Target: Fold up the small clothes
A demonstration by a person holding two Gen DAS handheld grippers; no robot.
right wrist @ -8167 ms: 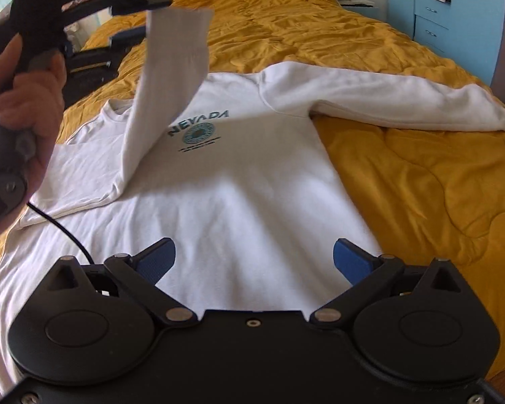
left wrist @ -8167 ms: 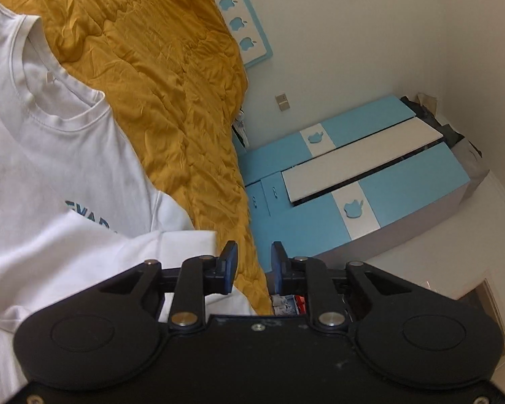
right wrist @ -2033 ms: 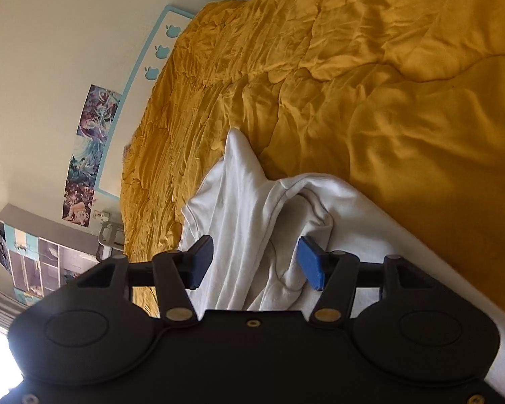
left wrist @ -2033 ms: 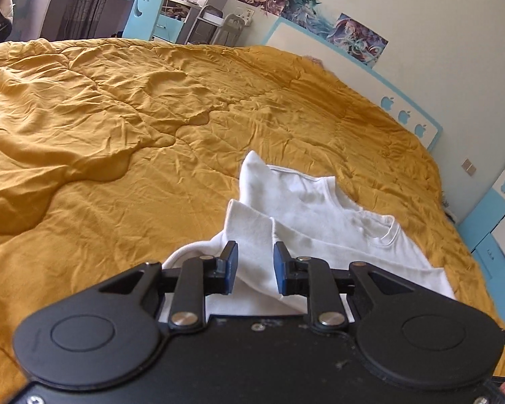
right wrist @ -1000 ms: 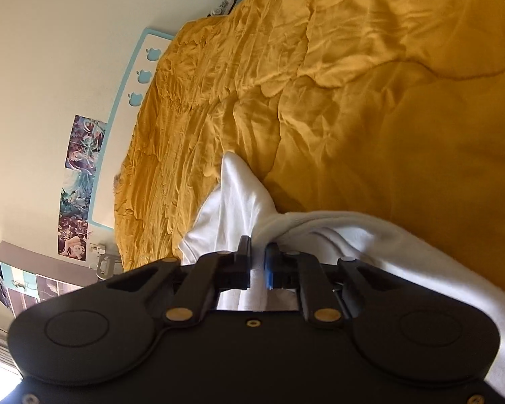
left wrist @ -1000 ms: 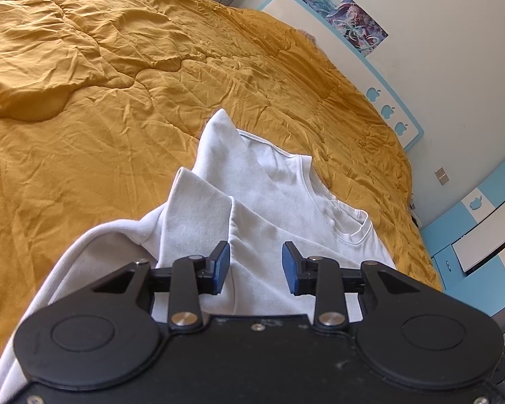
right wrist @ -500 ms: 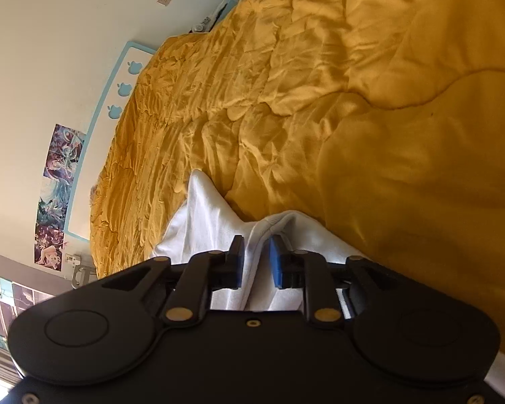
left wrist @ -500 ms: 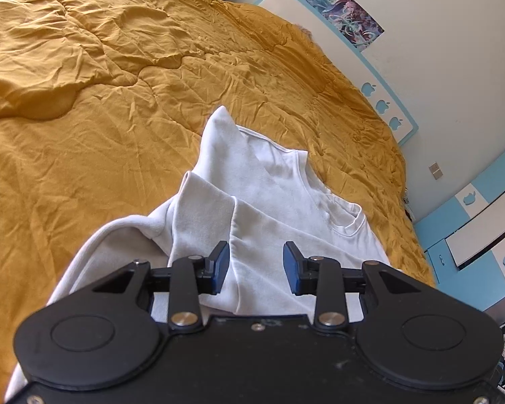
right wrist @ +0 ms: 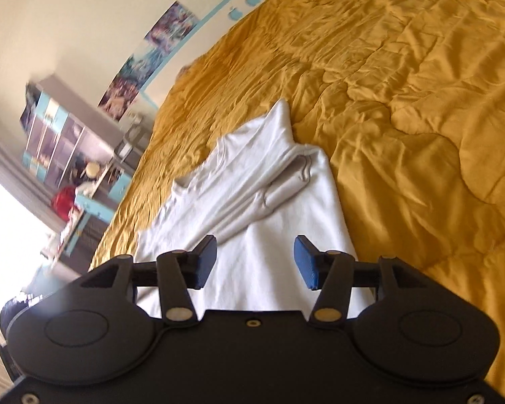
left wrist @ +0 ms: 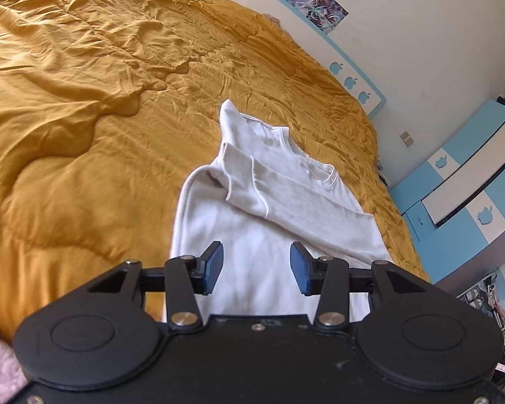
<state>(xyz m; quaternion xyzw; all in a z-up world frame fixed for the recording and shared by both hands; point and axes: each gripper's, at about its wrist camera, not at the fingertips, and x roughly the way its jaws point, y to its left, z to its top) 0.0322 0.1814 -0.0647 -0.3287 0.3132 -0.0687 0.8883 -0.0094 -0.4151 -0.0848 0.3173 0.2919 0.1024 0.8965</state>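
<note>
A white long-sleeved shirt [left wrist: 269, 202] lies on the yellow bedspread [left wrist: 84, 101], folded into a long narrow strip with both sleeves laid across its body. It also shows in the right wrist view [right wrist: 269, 202]. My left gripper [left wrist: 256, 267] is open and empty, held just above the near part of the shirt. My right gripper [right wrist: 254, 262] is open and empty too, above the shirt's near part from the other side. The shirt's lower end is hidden behind both gripper bodies.
The yellow bedspread [right wrist: 421, 118] spreads wide on all sides of the shirt. A blue and white wardrobe [left wrist: 461, 185] stands past the bed. A headboard with apple cut-outs [left wrist: 350, 80] lines the far wall. A cluttered desk [right wrist: 84, 188] stands beside the bed.
My right gripper has opened and let go of the sleeve, which now lies across the shirt. My left gripper has opened wider. Both grippers have pulled back from the shirt.
</note>
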